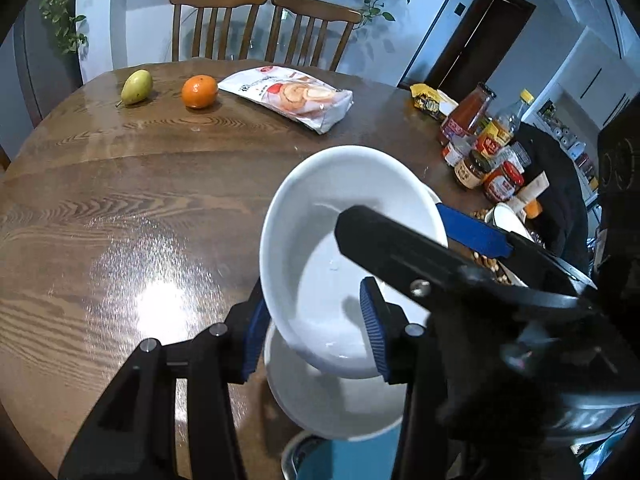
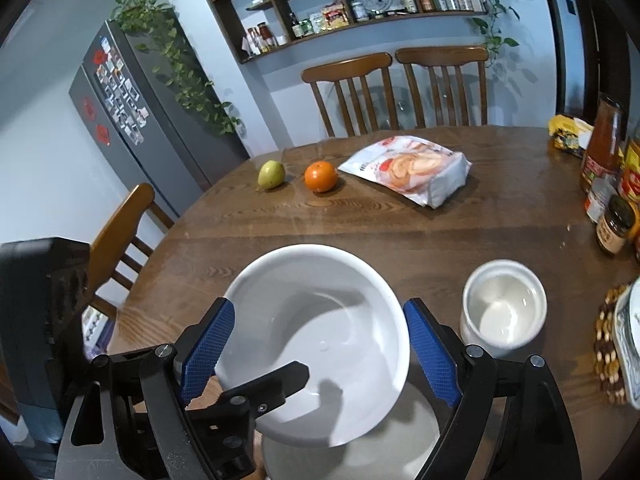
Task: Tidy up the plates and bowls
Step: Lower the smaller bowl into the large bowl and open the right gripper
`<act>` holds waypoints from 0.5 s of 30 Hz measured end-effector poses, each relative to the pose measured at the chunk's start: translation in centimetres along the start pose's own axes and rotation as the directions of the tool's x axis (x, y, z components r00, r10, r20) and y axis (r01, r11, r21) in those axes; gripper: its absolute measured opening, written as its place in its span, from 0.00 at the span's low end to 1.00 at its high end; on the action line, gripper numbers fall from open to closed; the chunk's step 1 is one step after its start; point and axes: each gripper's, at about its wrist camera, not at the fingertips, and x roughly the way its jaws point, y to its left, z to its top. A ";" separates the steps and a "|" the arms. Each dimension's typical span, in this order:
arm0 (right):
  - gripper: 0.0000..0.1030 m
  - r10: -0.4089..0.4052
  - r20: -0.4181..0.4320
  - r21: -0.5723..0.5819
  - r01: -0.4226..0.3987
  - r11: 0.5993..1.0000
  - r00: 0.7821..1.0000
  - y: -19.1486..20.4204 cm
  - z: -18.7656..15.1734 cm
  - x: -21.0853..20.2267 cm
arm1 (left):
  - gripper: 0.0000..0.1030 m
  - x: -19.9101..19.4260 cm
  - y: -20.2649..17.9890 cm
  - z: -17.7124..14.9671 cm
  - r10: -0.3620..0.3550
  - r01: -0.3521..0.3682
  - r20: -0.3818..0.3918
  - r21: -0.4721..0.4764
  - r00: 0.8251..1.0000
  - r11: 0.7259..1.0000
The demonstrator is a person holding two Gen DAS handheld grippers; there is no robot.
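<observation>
A large white bowl (image 1: 320,240) (image 2: 320,320) is held tilted above a white plate (image 1: 332,408) (image 2: 400,436) on the wooden table. My left gripper (image 1: 314,336) is shut on the bowl's near rim, one blue pad outside and one inside. My right gripper (image 2: 320,352) is open, its blue pads standing on either side of the bowl without touching it; it shows in the left wrist view (image 1: 472,236) reaching in from the right. A small white cup-shaped bowl (image 2: 502,308) stands upright to the right.
A pear (image 2: 271,174), an orange (image 2: 320,176) and a snack bag (image 2: 412,168) lie at the far side of the table (image 2: 400,228). Sauce jars and bottles (image 1: 484,148) crowd the right edge. A patterned dish on a beaded mat (image 2: 624,340) sits at far right. Chairs stand behind.
</observation>
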 end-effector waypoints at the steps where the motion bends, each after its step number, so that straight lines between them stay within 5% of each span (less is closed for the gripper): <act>1: 0.85 -0.007 -0.010 0.005 0.007 1.000 1.000 -0.1 -0.3 0.0 | 0.40 0.0 -0.3 -0.3 0.002 -0.002 -0.005 0.005 1.000 1.000; 15: 0.85 -0.035 -0.043 0.032 0.037 0.999 0.998 -0.8 -3.6 -1.9 | 0.40 0.2 -1.9 -4.2 -0.038 0.040 -0.086 0.020 0.996 0.999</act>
